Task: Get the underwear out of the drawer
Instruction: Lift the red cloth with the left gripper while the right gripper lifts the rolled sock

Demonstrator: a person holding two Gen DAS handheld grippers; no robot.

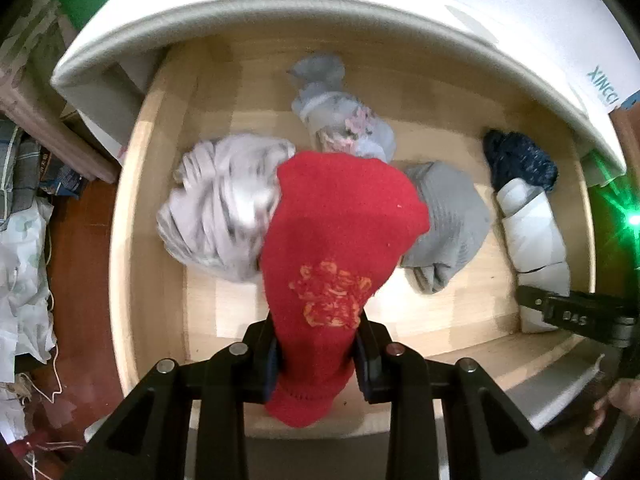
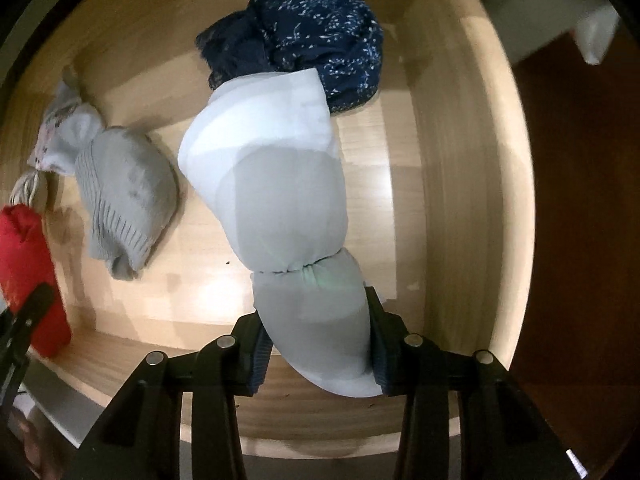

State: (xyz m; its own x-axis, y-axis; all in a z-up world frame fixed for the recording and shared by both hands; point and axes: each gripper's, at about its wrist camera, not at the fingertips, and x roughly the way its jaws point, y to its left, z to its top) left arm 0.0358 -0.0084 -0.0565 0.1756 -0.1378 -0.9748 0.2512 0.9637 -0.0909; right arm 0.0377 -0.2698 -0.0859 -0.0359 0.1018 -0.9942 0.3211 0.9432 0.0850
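A wooden drawer stands pulled out, with rolled garments on its floor. My left gripper points down and is shut on a red roll with an orange pattern, which hangs lifted above the other pieces. The red roll also shows at the left edge of the right wrist view. My right gripper is shut on the near end of a pale grey-white roll; its far end rests against a navy speckled bundle. In the left wrist view the right gripper sits on that pale roll.
Also in the drawer are a lilac-grey bundle, a grey ribbed roll and a pale floral roll. The white cabinet top overhangs the drawer's back. Bags and clutter lie on the reddish floor at left. A hand shows at lower right.
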